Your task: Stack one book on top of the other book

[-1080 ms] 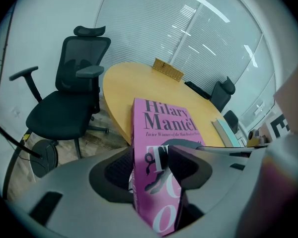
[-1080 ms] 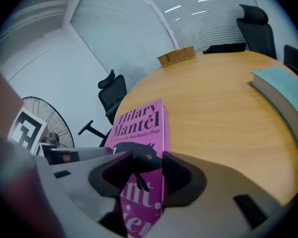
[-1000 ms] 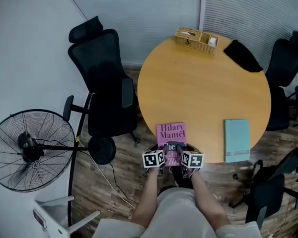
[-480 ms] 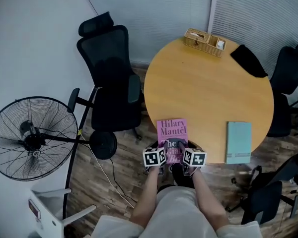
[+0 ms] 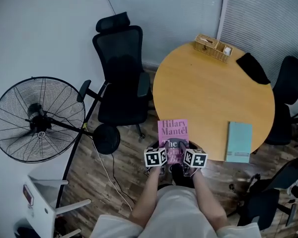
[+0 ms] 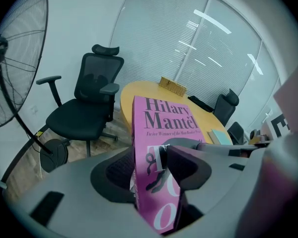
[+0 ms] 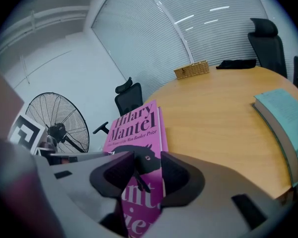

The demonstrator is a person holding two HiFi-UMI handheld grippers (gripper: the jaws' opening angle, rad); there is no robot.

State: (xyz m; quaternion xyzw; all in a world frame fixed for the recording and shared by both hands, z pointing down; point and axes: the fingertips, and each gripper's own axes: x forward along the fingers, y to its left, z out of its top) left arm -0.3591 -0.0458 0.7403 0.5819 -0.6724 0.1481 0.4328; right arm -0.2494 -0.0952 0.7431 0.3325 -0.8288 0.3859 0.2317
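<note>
A pink paperback (image 5: 173, 133) lies over the near edge of the round wooden table (image 5: 213, 93), its near end lifted and held from both sides. My left gripper (image 5: 166, 150) grips the book's left part (image 6: 161, 128), pads pressed on the cover and the underside. My right gripper (image 5: 183, 150) has the book's right edge (image 7: 136, 125) between its jaws; they are closing and the pads touch it. A teal book (image 5: 238, 141) lies flat at the table's near right edge, well apart from both grippers, and also shows in the right gripper view (image 7: 283, 118).
A wicker basket (image 5: 213, 47) and a black cloth (image 5: 253, 67) sit at the table's far side. A black office chair (image 5: 121, 78) stands left of the table, a floor fan (image 5: 37, 118) further left. More dark chairs (image 5: 293, 73) crowd the right side.
Both grippers have lifted the pink book's near end a little off the table edge. The head view has drifted, so the table now sits further right in it.
</note>
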